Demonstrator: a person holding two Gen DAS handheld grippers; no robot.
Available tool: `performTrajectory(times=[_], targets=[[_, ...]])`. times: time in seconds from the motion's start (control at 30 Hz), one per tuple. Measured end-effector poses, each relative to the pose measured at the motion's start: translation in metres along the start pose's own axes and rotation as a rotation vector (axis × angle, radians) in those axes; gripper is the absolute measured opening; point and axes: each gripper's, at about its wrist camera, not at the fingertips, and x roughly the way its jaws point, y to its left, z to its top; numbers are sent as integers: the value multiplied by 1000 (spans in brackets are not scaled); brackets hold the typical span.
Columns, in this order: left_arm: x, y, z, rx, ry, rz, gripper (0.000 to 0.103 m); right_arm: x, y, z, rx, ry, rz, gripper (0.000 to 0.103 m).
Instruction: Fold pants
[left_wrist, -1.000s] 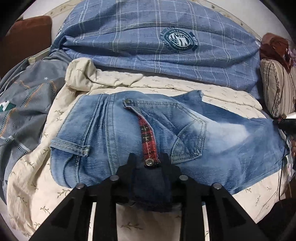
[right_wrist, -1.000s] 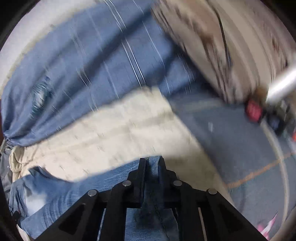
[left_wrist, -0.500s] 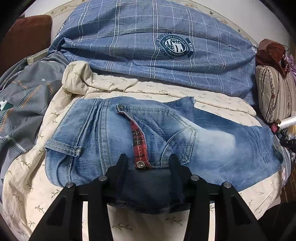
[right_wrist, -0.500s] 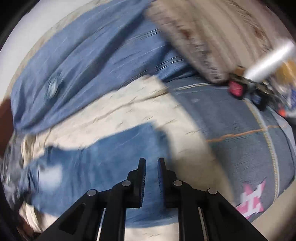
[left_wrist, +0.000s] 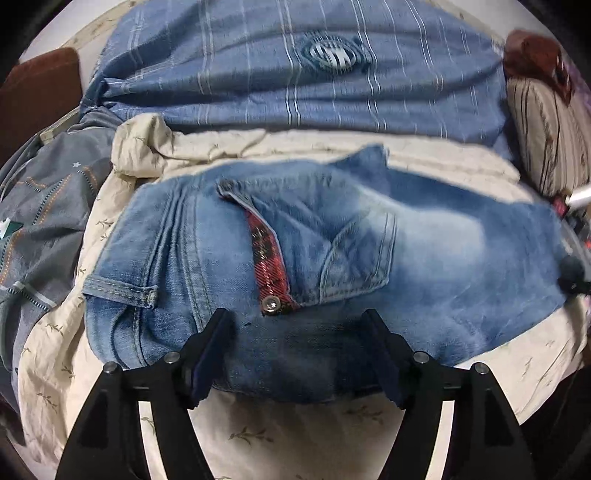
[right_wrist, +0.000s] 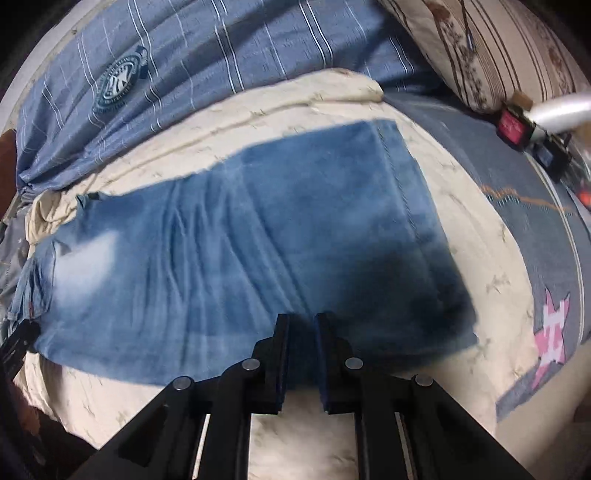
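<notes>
Hidden or unclear: the near hem of the pants lies under the left gripper (left_wrist: 295, 354), so the denim edge there is partly covered; the clutter at the right edge of both views is blurred and cannot be named.
Pants (left_wrist: 314, 266): faded blue denim, folded leg over leg, lying flat on a cream sheet (left_wrist: 277, 435) on the bed; a back pocket with red plaid lining (left_wrist: 269, 266) and a metal rivet faces up.
Surroundings: a blue checked quilt (left_wrist: 295, 74) lies beyond the pants, a striped pillow (right_wrist: 498, 48) at the right.
Left gripper: jaws wide apart, having just been opening; denim lies between them, unpressed.
Right gripper (right_wrist: 301, 354): jaws together over the leg end, with nothing visibly clamped.
Change: a second ago the left jaws pinched the waistband; now they have let go. The right view, then smeared, now shows the whole leg.
</notes>
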Motion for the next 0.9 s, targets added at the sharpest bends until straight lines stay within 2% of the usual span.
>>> performTrajectory(times=[0.13, 0.2, 0.3, 0.5, 0.6, 0.67, 0.73, 0.77, 0.83, 0.9], targets=[[-4, -2, 0, 13, -8, -9, 79, -11, -2, 11, 35, 20, 3, 15], [-11, 3, 3, -14, -36, -42, 79, -21, 3, 22, 38, -30, 45, 15], [-23, 8, 6, -39, -96, -60, 79, -28, 14, 42, 40, -112, 48, 15], [-35, 21, 9, -78, -177, 41, 79, 4, 36, 84, 54, -123, 102, 15], [-39, 36, 8, -98, -192, 107, 79, 31, 41, 94, 59, -73, 34, 15], [-37, 51, 5, -119, -173, 124, 79, 41, 34, 92, 86, -46, 21, 15], [-25, 66, 1, -133, -100, 154, 79, 37, 36, 94, 110, -58, 5, 15], [-14, 74, -1, -143, -38, 130, 79, 32, 43, 95, 116, -69, -17, 16], [-3, 81, -3, -154, 14, 106, 82, 25, 62, 97, 97, -99, 19, 17], [-5, 83, -3, -155, 5, 95, 83, 19, 105, 98, 3, -101, 98, 17]])
